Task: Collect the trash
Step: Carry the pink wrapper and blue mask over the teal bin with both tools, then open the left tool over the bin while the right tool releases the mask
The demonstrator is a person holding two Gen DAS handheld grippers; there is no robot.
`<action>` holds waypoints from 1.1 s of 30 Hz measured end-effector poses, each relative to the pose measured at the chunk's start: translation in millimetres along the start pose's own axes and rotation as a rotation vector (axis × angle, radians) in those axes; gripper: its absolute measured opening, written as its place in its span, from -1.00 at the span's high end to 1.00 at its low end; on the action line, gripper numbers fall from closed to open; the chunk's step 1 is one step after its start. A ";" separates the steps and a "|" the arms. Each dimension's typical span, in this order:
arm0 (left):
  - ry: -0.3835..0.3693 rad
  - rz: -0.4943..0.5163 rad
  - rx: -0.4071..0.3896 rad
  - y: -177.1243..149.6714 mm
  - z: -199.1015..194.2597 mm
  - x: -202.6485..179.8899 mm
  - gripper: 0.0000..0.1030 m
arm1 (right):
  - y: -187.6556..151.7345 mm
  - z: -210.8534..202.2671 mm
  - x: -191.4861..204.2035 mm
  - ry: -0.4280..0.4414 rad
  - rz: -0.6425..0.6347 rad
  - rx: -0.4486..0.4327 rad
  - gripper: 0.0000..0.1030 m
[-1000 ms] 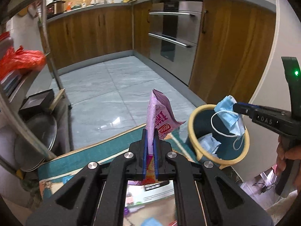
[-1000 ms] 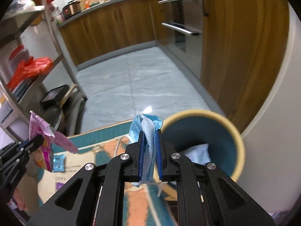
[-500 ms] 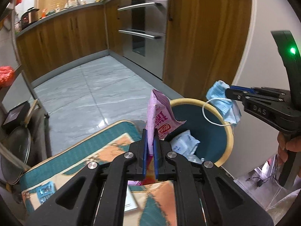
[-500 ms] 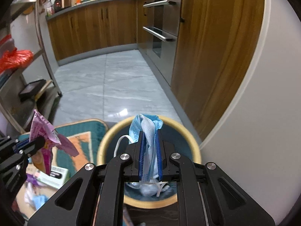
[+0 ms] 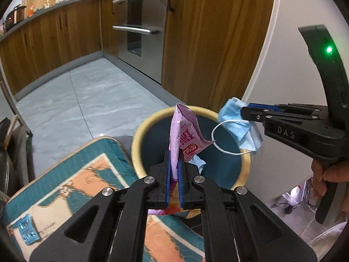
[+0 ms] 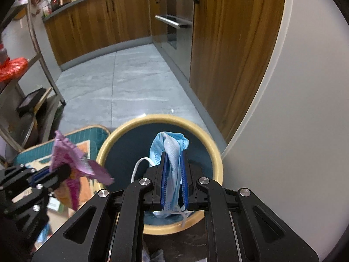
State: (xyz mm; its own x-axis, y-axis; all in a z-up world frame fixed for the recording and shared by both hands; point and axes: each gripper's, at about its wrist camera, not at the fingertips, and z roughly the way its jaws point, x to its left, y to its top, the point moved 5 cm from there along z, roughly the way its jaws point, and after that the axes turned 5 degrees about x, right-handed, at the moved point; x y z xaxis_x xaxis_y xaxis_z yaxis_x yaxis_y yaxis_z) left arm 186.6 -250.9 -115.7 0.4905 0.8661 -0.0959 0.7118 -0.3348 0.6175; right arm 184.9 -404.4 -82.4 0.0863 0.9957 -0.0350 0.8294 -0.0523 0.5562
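My left gripper [image 5: 173,152] is shut on a pink snack wrapper [image 5: 185,135] that stands upright over the near rim of a round bin [image 5: 136,139] with a cream rim and dark teal inside. My right gripper [image 6: 173,154] is shut on a crumpled blue face mask [image 6: 169,150], held above the bin [image 6: 216,152] opening; a white ear loop hangs from it. In the left wrist view the right gripper [image 5: 243,111] and mask [image 5: 237,124] hover over the bin's far right rim. In the right wrist view the left gripper [image 6: 56,171] and wrapper [image 6: 72,159] sit at the bin's left edge. Light blue trash [image 5: 198,163] lies inside the bin.
A teal and orange mat [image 5: 72,181] lies left of the bin with a small blue packet [image 5: 27,232] on it. Wooden cabinets [image 5: 207,39] and a white wall [image 6: 294,109] stand close behind the bin. A metal shelf rack [image 6: 32,43] is at the left. A hand [image 5: 327,174] grips the right gripper's handle.
Both grippers have travelled from over the mat towards the bin and sunk a little. The wrapper and the mask now hang above the bin opening. Both grips are unchanged.
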 end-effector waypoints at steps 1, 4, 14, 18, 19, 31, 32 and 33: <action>0.000 0.007 0.010 -0.5 6.3 -3.7 0.90 | -1.8 3.2 0.4 -0.006 -0.010 0.011 0.75; 0.007 0.019 0.032 -2.2 21.2 -8.7 0.90 | -6.7 12.5 1.6 -0.011 -0.028 0.046 0.75; -0.014 0.025 0.078 -7.1 54.2 -16.2 0.90 | -25.8 42.8 0.5 -0.044 -0.048 0.161 0.74; -0.010 0.025 0.085 -7.4 61.0 -15.0 0.89 | -24.2 46.1 -4.7 -0.040 -0.011 0.167 0.73; -0.010 0.020 0.085 -7.3 61.4 -13.8 0.89 | -24.3 45.6 -5.1 -0.039 -0.007 0.165 0.71; 0.010 -0.012 0.046 -6.1 51.2 -8.3 -0.03 | -16.8 36.6 -9.8 -0.044 0.042 0.118 0.21; 0.011 -0.012 0.041 -5.6 49.2 -7.5 -0.06 | -15.8 36.4 -11.0 -0.045 0.045 0.117 0.17; 0.012 -0.011 0.037 -4.9 47.5 -7.1 -0.09 | -15.1 35.8 -11.7 -0.044 0.050 0.116 0.10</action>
State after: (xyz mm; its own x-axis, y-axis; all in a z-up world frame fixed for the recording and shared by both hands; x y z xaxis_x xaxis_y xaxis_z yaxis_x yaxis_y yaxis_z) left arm 203.5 -273.1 -155.1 0.4766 0.8742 -0.0926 0.7351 -0.3385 0.5873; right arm 191.1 -418.1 -120.1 0.1510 0.9874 -0.0481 0.8817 -0.1125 0.4583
